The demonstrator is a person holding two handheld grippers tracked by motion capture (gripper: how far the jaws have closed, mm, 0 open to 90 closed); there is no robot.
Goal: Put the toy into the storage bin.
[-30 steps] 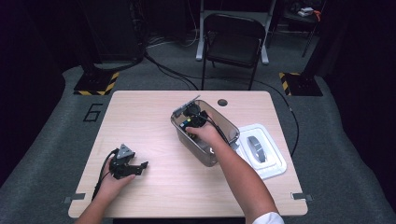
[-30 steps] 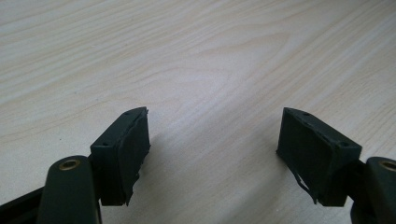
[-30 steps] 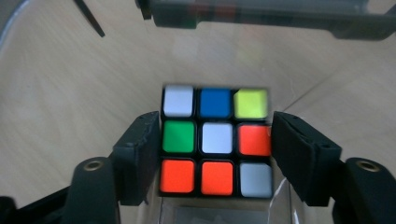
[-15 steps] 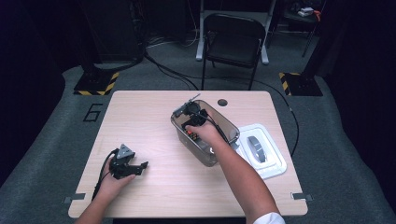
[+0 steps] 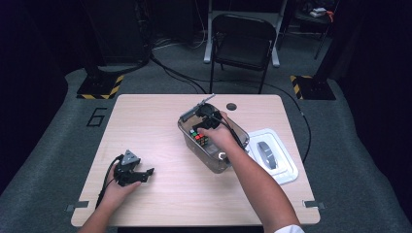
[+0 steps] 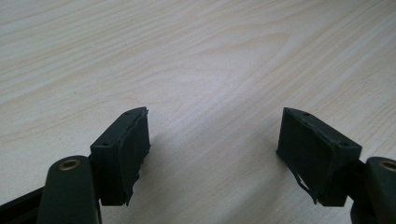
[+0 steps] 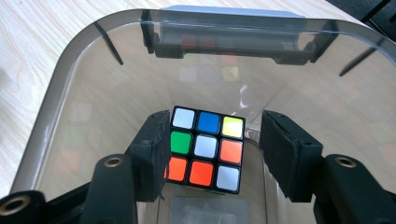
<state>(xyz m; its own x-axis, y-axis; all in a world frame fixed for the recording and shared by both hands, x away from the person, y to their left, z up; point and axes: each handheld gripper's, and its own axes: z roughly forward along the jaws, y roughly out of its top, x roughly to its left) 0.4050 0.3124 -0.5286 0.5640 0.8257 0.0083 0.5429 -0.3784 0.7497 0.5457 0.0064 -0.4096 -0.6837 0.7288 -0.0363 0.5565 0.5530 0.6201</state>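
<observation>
Puzzle cube (image 7: 205, 149) sits on the floor of the clear smoky plastic bin (image 7: 60, 88), near the bin's end wall with the grey latch (image 7: 229, 11). Standard three-by-three, black body with rounded colour stickers. Top face as seen in the right gripper view: white, blue, yellow along the far row; green, white, orange in the middle; orange, orange, white nearest. Faint reflections of its stickers show on the bin wall behind it. In the high view the cube (image 5: 198, 137) shows red and green stickers through the bin's side.

Right gripper (image 7: 212, 154) is down inside the bin with its jaws either side of the cube. Jaws about half open and have just been closing; the left pad looks against the cube's side, the right pad stands apart with a visible gap, so no squeeze on both sides.

Bin (image 5: 194, 145) sits mid-table, slightly right of centre, angled. White lid (image 5: 286, 167) lies just beside it on the right with a dark grey oblong thing on it.

Left gripper (image 6: 212, 149) rests low over bare wood table (image 6: 196, 56) at the near left, well apart from the bin, jaws wide open, nothing between them. In the high view the left gripper (image 5: 131, 171) is in the person's hand near the table's front edge
</observation>
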